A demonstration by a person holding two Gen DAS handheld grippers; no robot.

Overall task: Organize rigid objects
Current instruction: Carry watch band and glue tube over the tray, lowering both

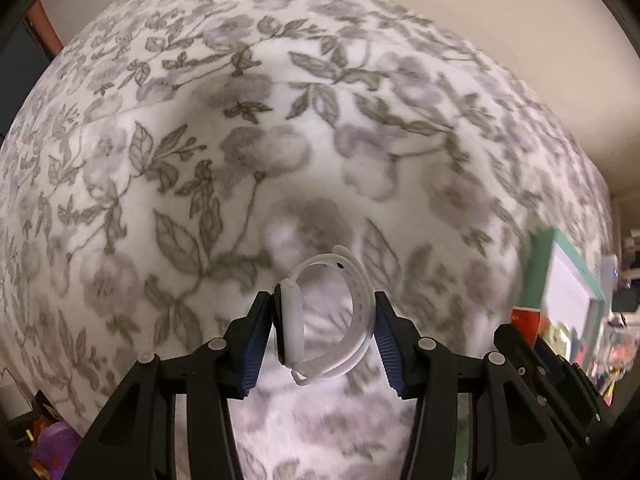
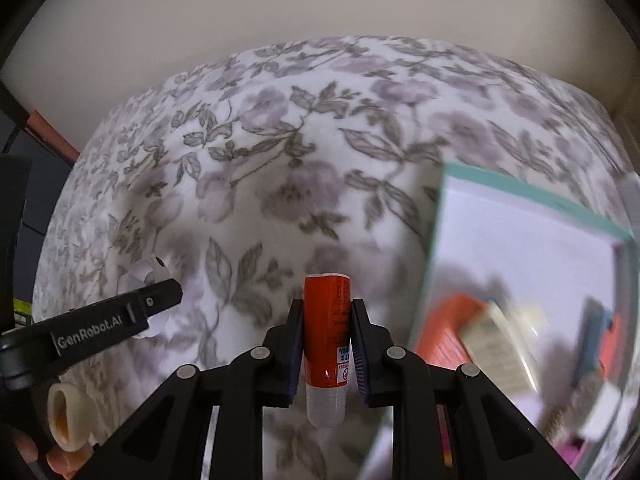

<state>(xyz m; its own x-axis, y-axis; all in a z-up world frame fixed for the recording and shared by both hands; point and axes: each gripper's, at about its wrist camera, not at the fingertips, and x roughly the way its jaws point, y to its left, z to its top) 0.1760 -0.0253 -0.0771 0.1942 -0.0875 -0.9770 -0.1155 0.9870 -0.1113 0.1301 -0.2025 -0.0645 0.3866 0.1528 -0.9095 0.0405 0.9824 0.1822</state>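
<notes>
White smartwatch [image 1: 316, 316] sitting pinched between the pads of the left tool [image 1: 323, 334], dark face pressing against the left pad, looped silicone strap bulging toward the right pad and standing on edge above the floral bed cover. Red glue stick [image 2: 327, 344] standing upright between the pads of the right tool [image 2: 326, 350], white cap end poking up past the fingertips, pale grey base hanging below the pads, small blue-and-white label facing the camera. Teal-rimmed white box [image 2: 520, 240] lying ahead and right of the right tool, holding blurred items.
</notes>
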